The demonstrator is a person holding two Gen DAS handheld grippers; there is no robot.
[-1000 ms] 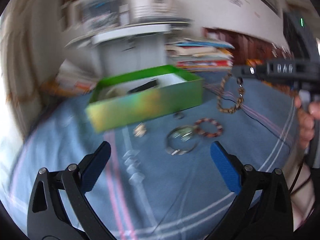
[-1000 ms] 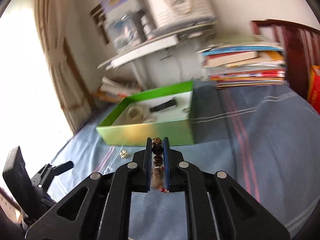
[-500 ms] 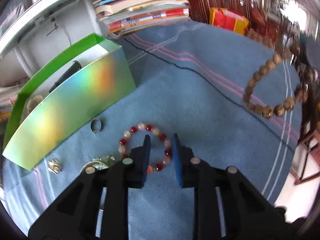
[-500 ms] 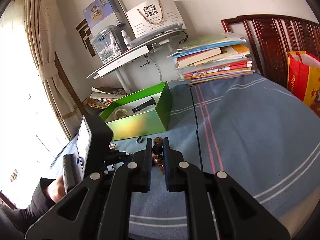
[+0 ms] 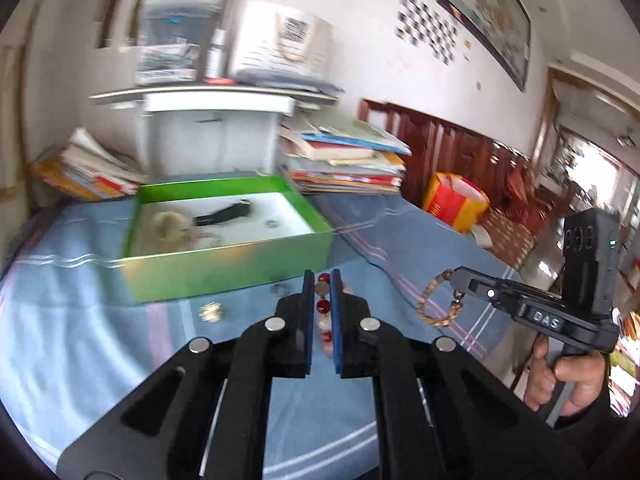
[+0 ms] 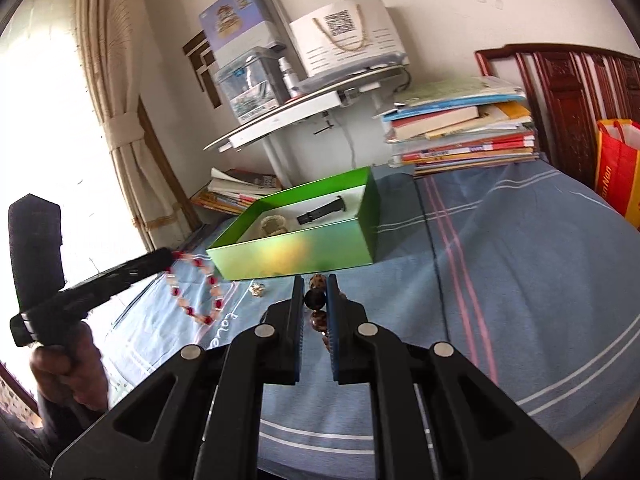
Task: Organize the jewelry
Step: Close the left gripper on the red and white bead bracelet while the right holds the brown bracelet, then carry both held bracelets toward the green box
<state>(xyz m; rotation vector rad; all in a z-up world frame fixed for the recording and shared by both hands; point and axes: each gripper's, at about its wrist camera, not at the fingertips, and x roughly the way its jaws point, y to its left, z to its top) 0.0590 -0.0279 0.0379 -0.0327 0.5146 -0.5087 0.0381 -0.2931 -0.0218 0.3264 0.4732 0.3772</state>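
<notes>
Red-and-white bead bracelet (image 6: 196, 292) clamped between closed left jaws, loop hanging above blue bedspread (image 6: 520, 280); brown bead bracelet (image 5: 438, 304) pinched in closed right jaws; green box (image 5: 224, 264) just beyond both

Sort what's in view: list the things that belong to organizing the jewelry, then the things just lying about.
Part of the job:
- green box
- red bead bracelet, held in the left hand-held gripper
- brown bead bracelet, held in the right hand-held gripper
- small gold piece on the cloth

Just lying about:
- book stack
- red bag
- white shelf
</notes>
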